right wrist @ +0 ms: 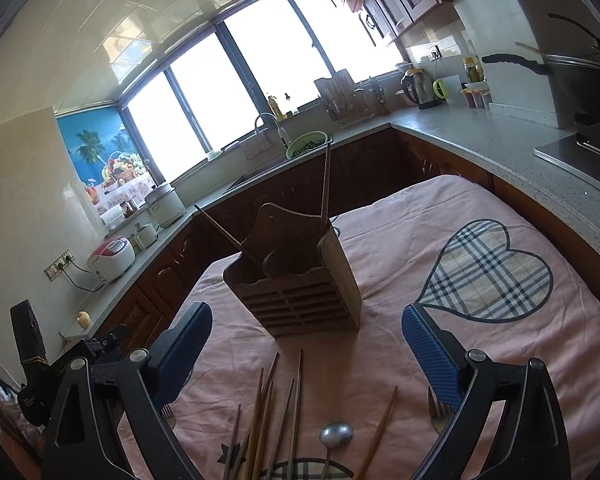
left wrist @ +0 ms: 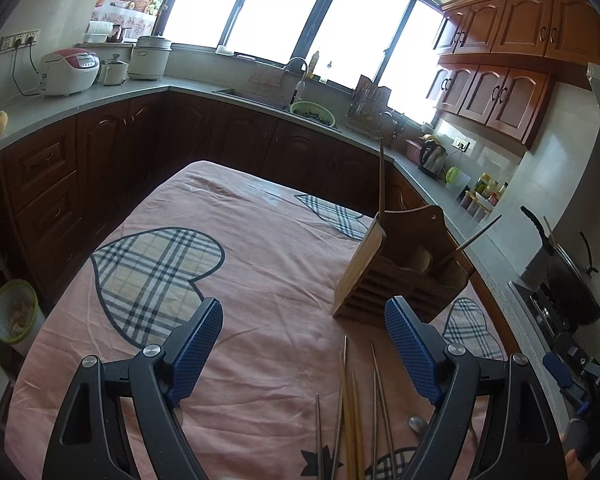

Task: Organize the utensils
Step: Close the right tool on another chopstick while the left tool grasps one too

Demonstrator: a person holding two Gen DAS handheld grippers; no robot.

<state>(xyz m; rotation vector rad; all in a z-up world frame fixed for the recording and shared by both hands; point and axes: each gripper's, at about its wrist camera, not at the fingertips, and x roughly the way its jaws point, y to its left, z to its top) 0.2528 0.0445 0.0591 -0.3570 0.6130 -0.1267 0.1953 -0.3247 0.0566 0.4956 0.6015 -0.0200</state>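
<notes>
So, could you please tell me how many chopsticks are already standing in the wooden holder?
2: one chopstick stands nearly upright at the wooden holder's right side, the other chopstick leans left from its left compartment. Shorter ones may be hidden inside.

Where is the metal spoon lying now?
In the right wrist view, the metal spoon lies on the pink cloth, low centre, right of the chopsticks, before the wooden holder.
</notes>
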